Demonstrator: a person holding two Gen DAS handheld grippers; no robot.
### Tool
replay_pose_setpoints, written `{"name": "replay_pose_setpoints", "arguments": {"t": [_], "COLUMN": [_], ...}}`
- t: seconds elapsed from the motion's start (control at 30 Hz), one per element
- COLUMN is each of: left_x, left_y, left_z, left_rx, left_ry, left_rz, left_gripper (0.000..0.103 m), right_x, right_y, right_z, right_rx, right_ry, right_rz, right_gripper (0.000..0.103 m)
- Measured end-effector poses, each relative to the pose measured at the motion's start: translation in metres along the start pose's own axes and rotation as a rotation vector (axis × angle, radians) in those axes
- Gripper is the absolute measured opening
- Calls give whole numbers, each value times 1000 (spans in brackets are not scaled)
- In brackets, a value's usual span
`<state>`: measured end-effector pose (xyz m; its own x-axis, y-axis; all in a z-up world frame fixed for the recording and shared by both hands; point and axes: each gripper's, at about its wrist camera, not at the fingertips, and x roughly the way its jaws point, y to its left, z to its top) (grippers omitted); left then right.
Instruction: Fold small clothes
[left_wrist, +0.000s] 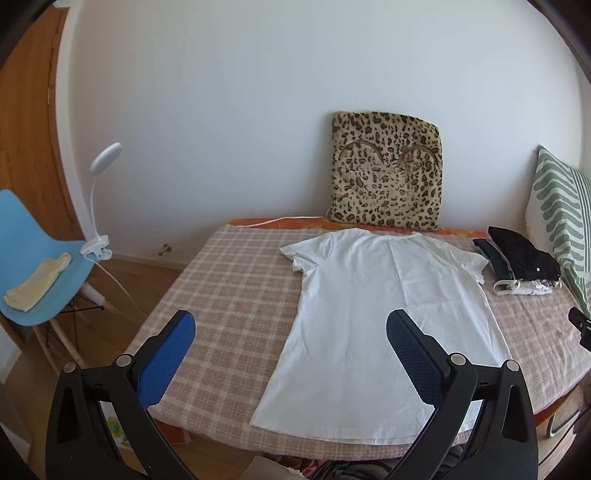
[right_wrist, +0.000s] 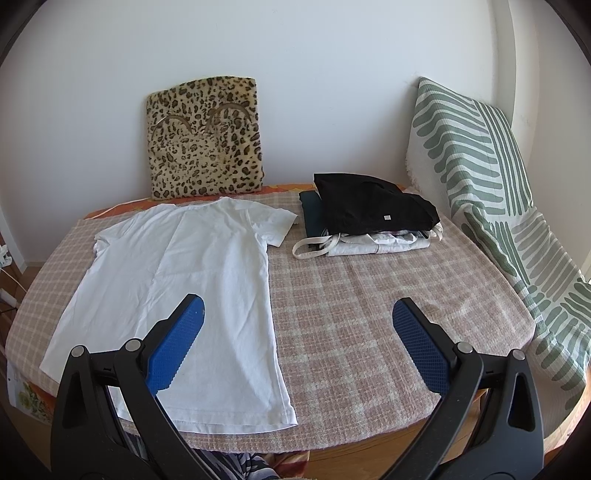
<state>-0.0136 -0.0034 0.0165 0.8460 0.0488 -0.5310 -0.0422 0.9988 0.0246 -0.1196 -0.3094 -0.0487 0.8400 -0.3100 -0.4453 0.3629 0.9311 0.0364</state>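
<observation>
A white T-shirt (left_wrist: 373, 317) lies spread flat on the pink checked bed cover (left_wrist: 229, 295), collar toward the wall, hem at the near edge. My left gripper (left_wrist: 291, 325) hovers open above the near part of the bed, over the shirt's left side and hem, holding nothing. In the right wrist view the same T-shirt (right_wrist: 184, 273) lies to the left on the checked cover (right_wrist: 354, 317). My right gripper (right_wrist: 299, 314) is open and empty, its left finger over the shirt's lower part and its right finger over bare cover.
A pile of folded clothes (right_wrist: 369, 221), black on top, sits at the back right (left_wrist: 521, 262). A leopard-print cushion (right_wrist: 205, 138) leans on the wall. A green-striped pillow (right_wrist: 491, 177) lines the right side. A blue chair (left_wrist: 40, 258) with a clip lamp (left_wrist: 98, 206) stands left.
</observation>
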Motion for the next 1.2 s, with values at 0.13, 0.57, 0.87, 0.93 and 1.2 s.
{"name": "replay_pose_setpoints", "arguments": {"t": [0.13, 0.57, 0.87, 0.93, 1.2], "left_x": [0, -2, -3, -3, -4], "left_y": [1, 0, 0, 0, -1], "left_z": [0, 3, 7, 6, 5], "left_rx": [-1, 0, 4, 6, 7], "left_ry": [0, -3, -7, -7, -8], "left_rz": [1, 0, -1, -1, 0], "left_gripper": [103, 103, 103, 103, 103], "right_x": [-1, -2, -2, -3, -1], "right_y": [-2, -3, -4, -4, -3], "right_z": [-1, -1, 0, 0, -1], "right_rx": [3, 4, 4, 4, 5], "right_ry": [-2, -3, -4, -4, -6], "right_rz": [-3, -3, -3, -3, -2], "right_gripper": [103, 103, 103, 103, 103]}}
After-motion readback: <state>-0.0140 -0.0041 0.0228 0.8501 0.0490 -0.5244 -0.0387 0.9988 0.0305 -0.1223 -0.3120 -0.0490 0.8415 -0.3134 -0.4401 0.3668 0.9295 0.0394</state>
